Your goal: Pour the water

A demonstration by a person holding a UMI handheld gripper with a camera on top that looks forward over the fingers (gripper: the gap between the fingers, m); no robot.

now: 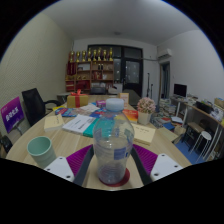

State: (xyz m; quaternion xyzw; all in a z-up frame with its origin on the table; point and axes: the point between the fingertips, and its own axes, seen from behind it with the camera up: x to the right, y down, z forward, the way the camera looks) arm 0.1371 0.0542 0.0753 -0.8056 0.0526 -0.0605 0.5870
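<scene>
A wooden bench point(70, 140) is seen, on which a clear plastic bottle point(112, 148) is stood upright on a round coaster point(112, 178). A pale green cup point(40, 150) is placed beside it, and books point(80, 123) are spread farther back.

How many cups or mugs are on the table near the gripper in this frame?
1: a green cup on the table, left of the water bottle between the gripper fingers. The cluttered far end may hide others.
</scene>
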